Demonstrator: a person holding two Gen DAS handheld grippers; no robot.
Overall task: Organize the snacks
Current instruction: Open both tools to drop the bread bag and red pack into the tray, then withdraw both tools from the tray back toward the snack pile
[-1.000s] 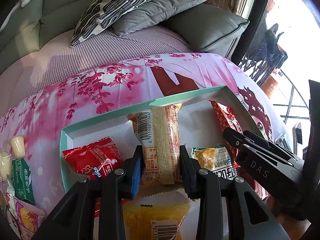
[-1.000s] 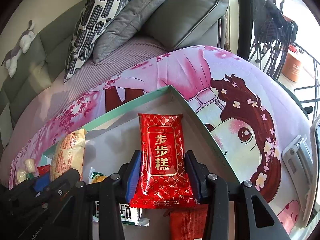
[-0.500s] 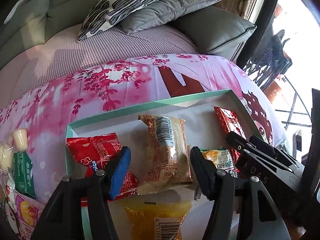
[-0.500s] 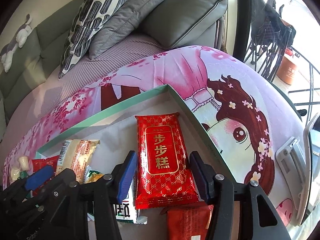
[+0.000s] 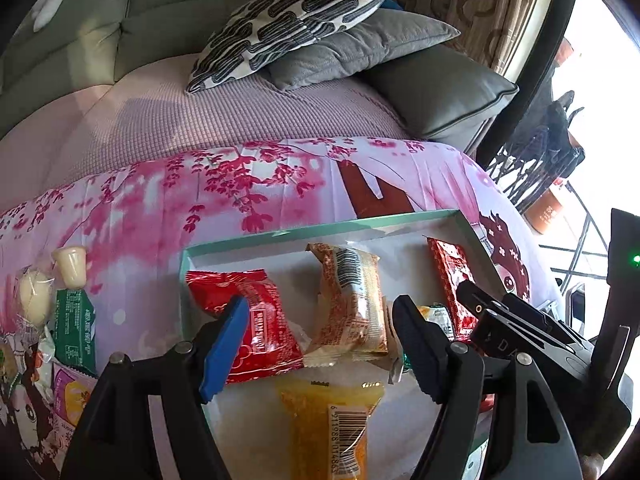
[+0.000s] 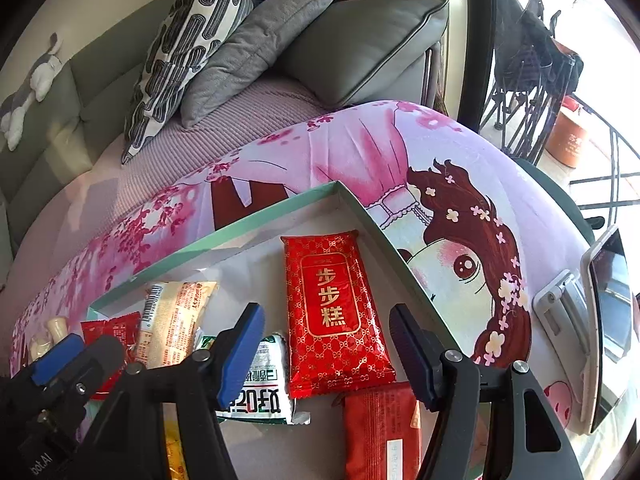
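Note:
A shallow green-rimmed box lies on the pink tablecloth and holds several snack packs. My left gripper is open and empty, just behind a beige barcode pack and a red pack; a yellow pack lies below it. My right gripper is open and empty, its jaws either side of the near end of a red gold-lettered pack. A white-green pack and an orange-red pack lie near it.
Loose snacks lie left of the box: a jelly cup, a green pack and others. A tablet on a stand is at the table's right edge. A sofa with cushions is behind.
Both grippers opened and let go of their packs, the beige one on the left and the red gold-lettered one on the right, which now lie in the box. Both grippers pulled back slightly.

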